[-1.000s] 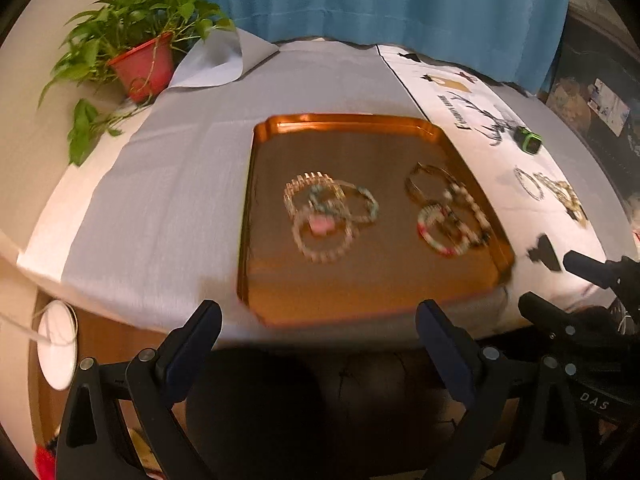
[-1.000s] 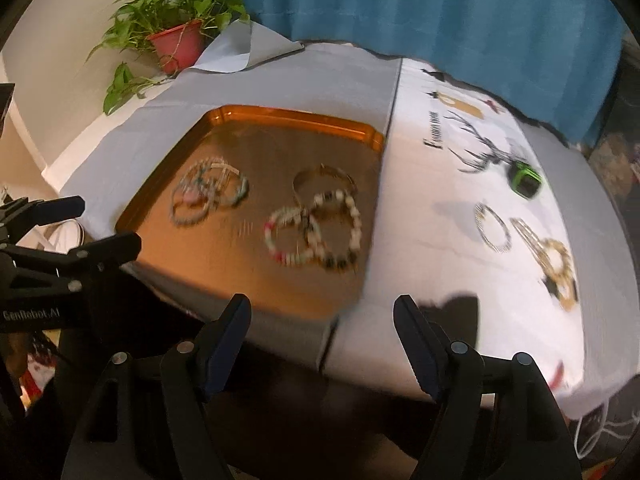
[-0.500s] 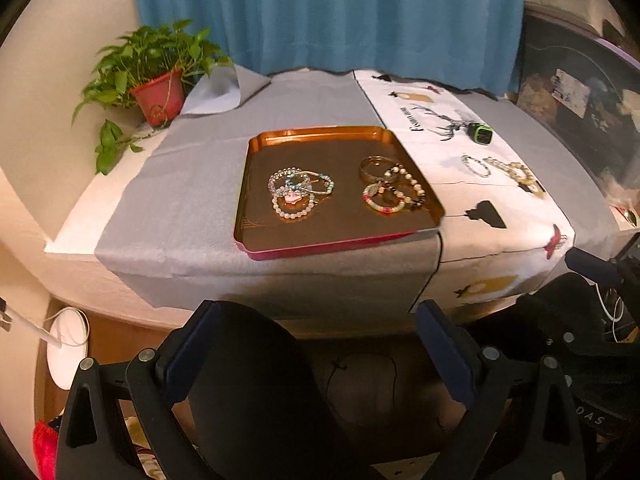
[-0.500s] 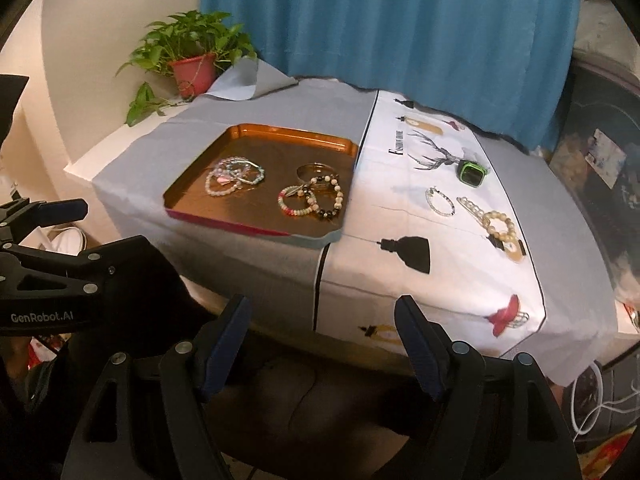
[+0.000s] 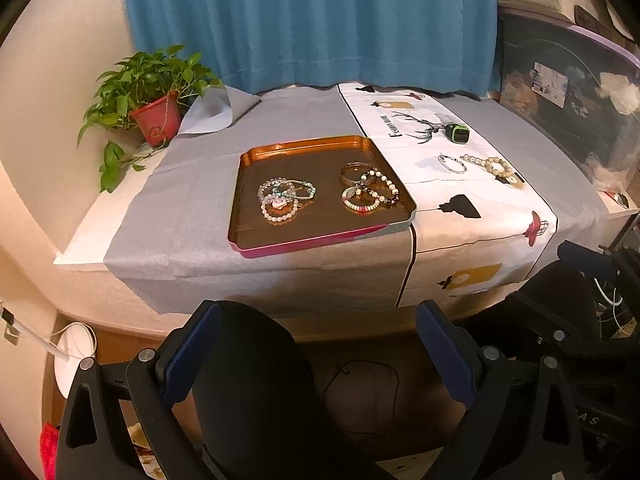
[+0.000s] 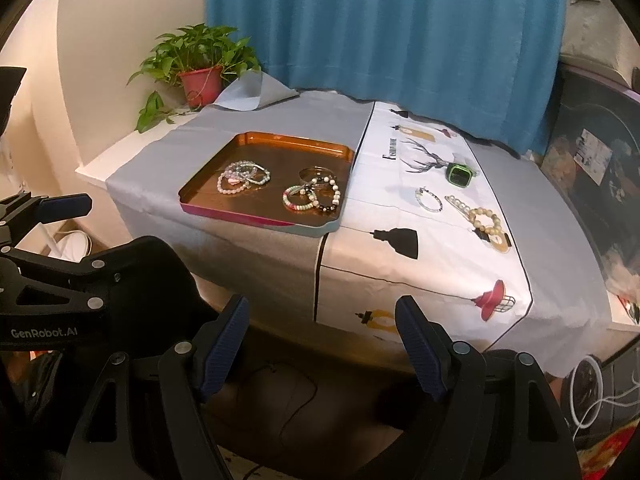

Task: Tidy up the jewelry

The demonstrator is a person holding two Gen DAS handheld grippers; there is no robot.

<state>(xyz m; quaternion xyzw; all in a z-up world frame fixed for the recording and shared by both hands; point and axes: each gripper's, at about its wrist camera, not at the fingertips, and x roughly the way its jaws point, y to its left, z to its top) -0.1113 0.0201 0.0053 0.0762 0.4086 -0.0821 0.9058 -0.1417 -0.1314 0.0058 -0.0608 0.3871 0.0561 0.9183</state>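
Hanging wide open and empty, both claws point(image 5: 316, 344) point(image 6: 322, 338) sit well short of the bracelets point(image 5: 368, 194) in the tray point(image 5: 308, 240).

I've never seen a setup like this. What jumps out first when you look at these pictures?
The copper-coloured tray on the grey cloth, holding two clusters of beaded bracelets. To its right, on the white printed runner, lie more bracelets and a small green-edged watch. Behind hangs a blue curtain, with a potted plant at the far left corner.
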